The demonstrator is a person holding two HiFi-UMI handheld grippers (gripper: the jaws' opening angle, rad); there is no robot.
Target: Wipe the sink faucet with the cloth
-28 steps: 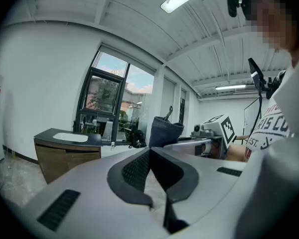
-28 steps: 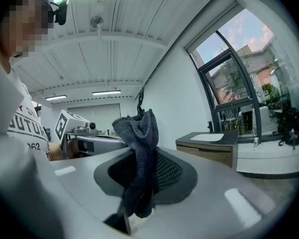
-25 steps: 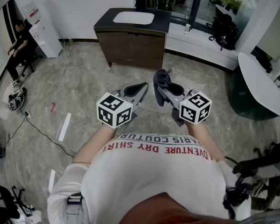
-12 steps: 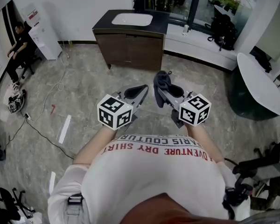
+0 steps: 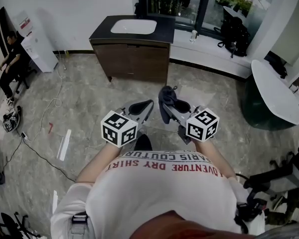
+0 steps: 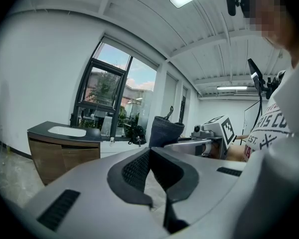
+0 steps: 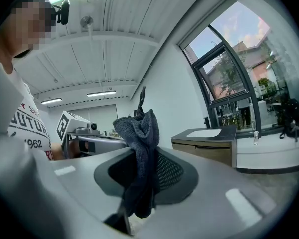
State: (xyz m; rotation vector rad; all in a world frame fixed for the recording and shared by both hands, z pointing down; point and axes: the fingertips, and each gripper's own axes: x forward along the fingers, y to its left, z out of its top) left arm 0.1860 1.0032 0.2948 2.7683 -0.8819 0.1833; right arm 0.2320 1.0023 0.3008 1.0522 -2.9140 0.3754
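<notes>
Fingers (image 7: 175, 172) on our right gripper (image 7: 145, 158) are pinched onto the cloth (image 7: 139, 133), a dark grey rag bunched between the two pads. A crumpled tuft stands up past the tips, and a tail hangs down on the near side. We judge the hold is taken partway along the rag for a reason. It leaves a soft wad out front that can meet metal before the hard jaws do.

Our left gripper (image 6: 150, 152) has its fingers closed against each other at the tips, with nothing between them. From the head view it sits level with the right one, its tips just beside the cloth but not touching it. We read it as a spare for now, kept close and out of the rag's way.

Both grippers are held out in front of our chest, pointed toward the sink (image 5: 133, 27). That is a pale basin set in a dark counter (image 5: 162, 30) on a brown cabinet (image 5: 132, 59), which stands against the far wall. A wide stretch of grey floor (image 5: 89, 103) lies between it and us, so the grippers are well apart from it.

We cannot pick out the faucet with any confidence. A small dark shape at the counter's back edge may be it, but it is too small to tell. By our reckoning the wiping has not begun, and we have yet to close the distance.
</notes>
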